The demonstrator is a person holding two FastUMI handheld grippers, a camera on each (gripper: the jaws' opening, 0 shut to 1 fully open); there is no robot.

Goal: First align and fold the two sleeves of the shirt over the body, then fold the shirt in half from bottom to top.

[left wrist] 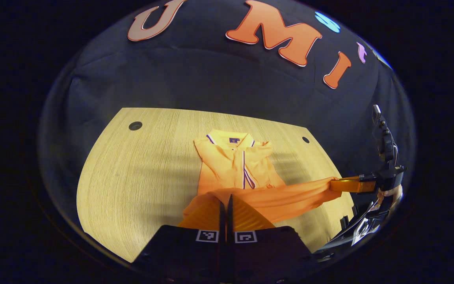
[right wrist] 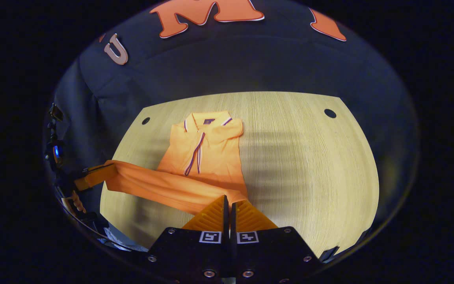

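An orange polo shirt point(left wrist: 235, 161) lies on the wooden table point(left wrist: 132, 177), collar at the far end, both sleeves lying folded in over the body. Its bottom hem point(left wrist: 290, 193) is raised off the table and stretched between both grippers. My left gripper point(left wrist: 226, 197) is shut on one hem corner. At the right edge of the left gripper view, the right gripper point(left wrist: 335, 184) pinches the other corner. In the right gripper view, my right gripper point(right wrist: 229, 199) is shut on the hem of the shirt point(right wrist: 207, 154), and the left gripper point(right wrist: 110, 169) holds the far corner at the left.
Two round holes point(left wrist: 135, 126) point(left wrist: 305, 139) mark the table's far corners. Bare wood point(right wrist: 309, 165) spreads to the right of the shirt in the right gripper view. A hand point(right wrist: 78, 201) holds the left gripper near the table's edge.
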